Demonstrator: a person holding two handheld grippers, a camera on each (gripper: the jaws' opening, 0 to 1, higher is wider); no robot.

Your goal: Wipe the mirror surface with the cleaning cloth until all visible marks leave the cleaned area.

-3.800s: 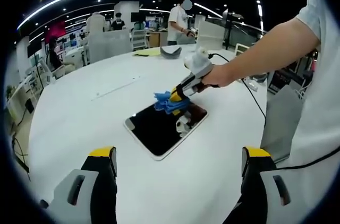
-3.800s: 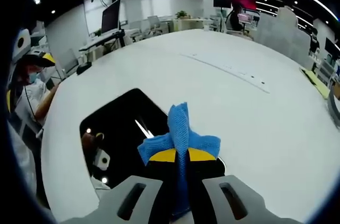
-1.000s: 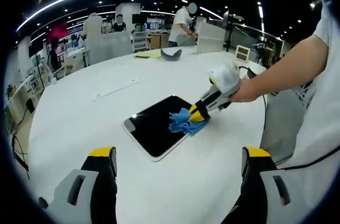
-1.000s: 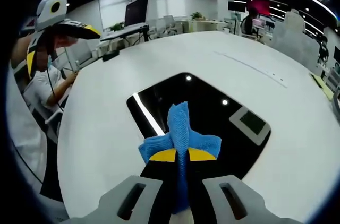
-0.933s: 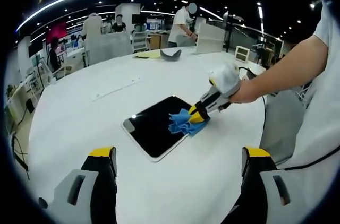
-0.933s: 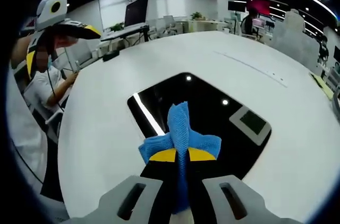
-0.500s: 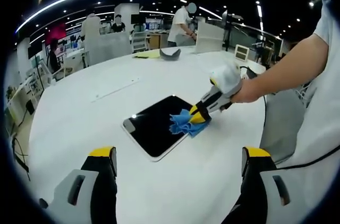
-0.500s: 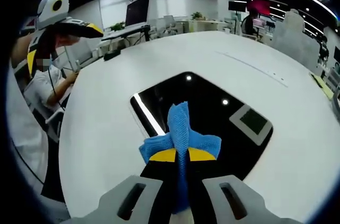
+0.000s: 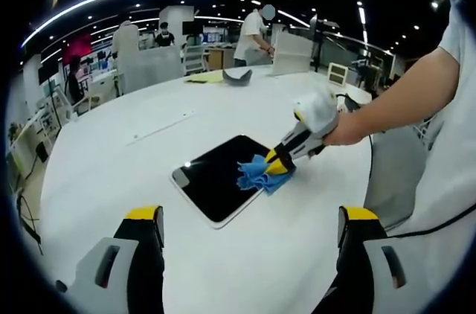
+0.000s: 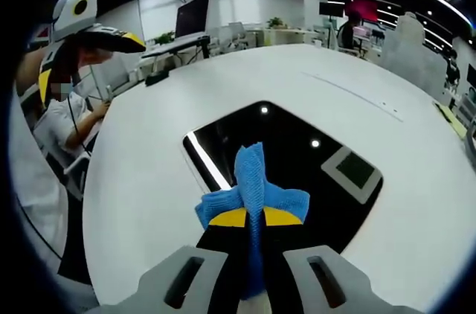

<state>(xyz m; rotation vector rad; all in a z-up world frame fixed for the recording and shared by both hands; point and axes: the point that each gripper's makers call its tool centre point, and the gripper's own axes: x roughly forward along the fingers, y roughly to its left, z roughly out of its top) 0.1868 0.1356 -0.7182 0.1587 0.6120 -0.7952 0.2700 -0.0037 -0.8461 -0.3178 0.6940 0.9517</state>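
A flat rectangular mirror (image 9: 214, 178) with a white rim lies on the round white table (image 9: 134, 158); its dark face (image 10: 297, 150) reflects ceiling lights. My right gripper (image 10: 253, 219) is shut on a blue cleaning cloth (image 10: 251, 184), which rests on the mirror's near edge. In the left gripper view the same right gripper (image 9: 277, 163) presses the cloth (image 9: 259, 174) onto the mirror's right corner, held by a person's hand. My left gripper (image 9: 249, 219) hangs open above the table, short of the mirror, its jaws wide apart with nothing between them.
A grey curved object (image 9: 238, 74) and a yellow sheet (image 9: 204, 75) lie at the table's far side. A thin strip (image 10: 349, 102) runs across the tabletop. A black cable (image 9: 357, 135) trails off the table's right edge. People stand among desks behind.
Since 3.8 s ago the right gripper slid the cloth from the mirror's far part to its near right corner. Over the last second almost nothing has shifted.
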